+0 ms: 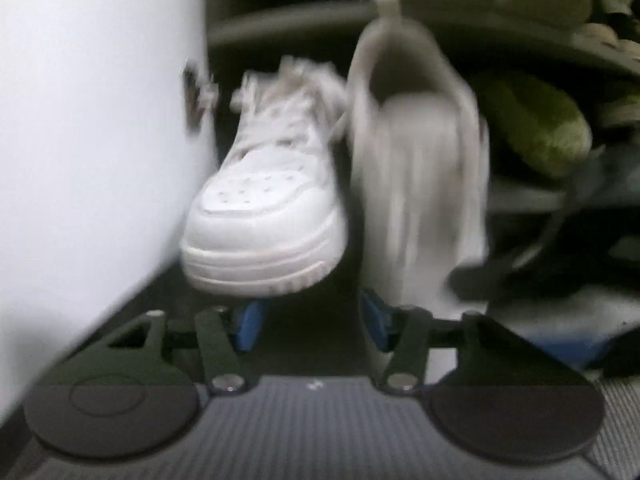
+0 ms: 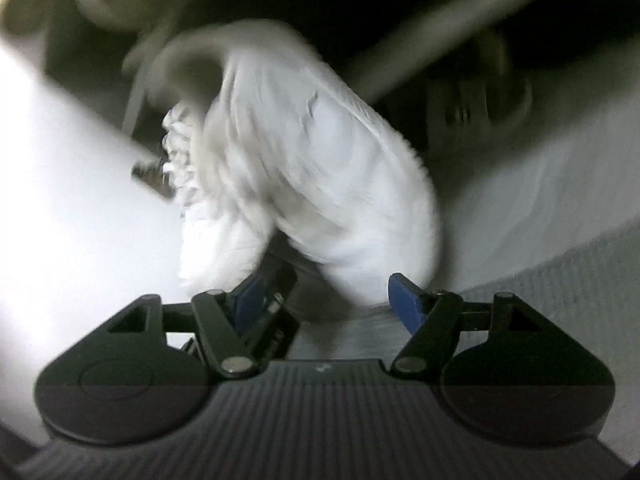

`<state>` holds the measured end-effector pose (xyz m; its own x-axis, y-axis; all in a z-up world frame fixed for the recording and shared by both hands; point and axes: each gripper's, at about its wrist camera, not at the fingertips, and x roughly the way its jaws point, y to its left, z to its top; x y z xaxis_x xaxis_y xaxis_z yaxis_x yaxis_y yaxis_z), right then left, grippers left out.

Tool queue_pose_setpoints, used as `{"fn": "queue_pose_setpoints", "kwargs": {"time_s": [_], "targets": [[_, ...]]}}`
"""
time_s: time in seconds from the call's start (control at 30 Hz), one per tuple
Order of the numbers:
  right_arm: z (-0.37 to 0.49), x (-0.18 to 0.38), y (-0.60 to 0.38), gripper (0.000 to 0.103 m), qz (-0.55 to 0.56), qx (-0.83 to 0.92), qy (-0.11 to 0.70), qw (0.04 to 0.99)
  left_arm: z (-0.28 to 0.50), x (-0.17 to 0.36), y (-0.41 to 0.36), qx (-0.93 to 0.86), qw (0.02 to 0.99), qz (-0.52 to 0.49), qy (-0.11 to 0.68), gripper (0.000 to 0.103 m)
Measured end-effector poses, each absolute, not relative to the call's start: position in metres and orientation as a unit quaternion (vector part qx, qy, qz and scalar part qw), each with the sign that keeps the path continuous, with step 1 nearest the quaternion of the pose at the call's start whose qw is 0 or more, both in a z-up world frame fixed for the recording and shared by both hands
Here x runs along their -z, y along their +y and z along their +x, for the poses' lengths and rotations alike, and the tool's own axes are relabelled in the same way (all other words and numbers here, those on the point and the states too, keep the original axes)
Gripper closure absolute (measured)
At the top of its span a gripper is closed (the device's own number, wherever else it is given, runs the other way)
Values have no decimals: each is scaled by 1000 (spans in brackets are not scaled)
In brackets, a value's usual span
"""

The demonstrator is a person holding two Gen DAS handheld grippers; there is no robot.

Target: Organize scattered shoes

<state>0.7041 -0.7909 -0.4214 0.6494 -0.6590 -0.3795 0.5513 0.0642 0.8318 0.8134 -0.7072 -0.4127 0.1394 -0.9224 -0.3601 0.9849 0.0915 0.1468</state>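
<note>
We count two white leather sneakers. One white low-top sneaker [image 1: 264, 204] sits with its toe toward our left gripper [image 1: 312, 320], long axis running away from us into the dark shoe rack [image 1: 304, 24]. The second white sneaker [image 1: 416, 184] stands on end just right of it, opening facing us; the picture is blurred. A fuzzy green slipper [image 1: 532, 120] lies on a shelf to the right, and a white panel [image 1: 92, 120] crowds the left. Left jaws are released, empty. Our right gripper [image 2: 332, 300] straddles that second sneaker; whether it is grasping, we cannot tell.
</note>
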Motion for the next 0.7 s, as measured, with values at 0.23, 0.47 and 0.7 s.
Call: {"fn": "queue_pose_setpoints", "kwargs": {"time_s": [0.23, 0.47, 0.7], "targets": [[688, 432, -789, 31, 539, 419, -79, 727, 874, 400, -750, 643, 739, 175, 103, 52], [668, 442, -782, 31, 533, 438, -85, 719, 874, 377, -774, 640, 736, 181, 128, 44], [682, 403, -806, 50, 488, 442, -59, 750, 872, 392, -756, 635, 740, 182, 127, 25]]}}
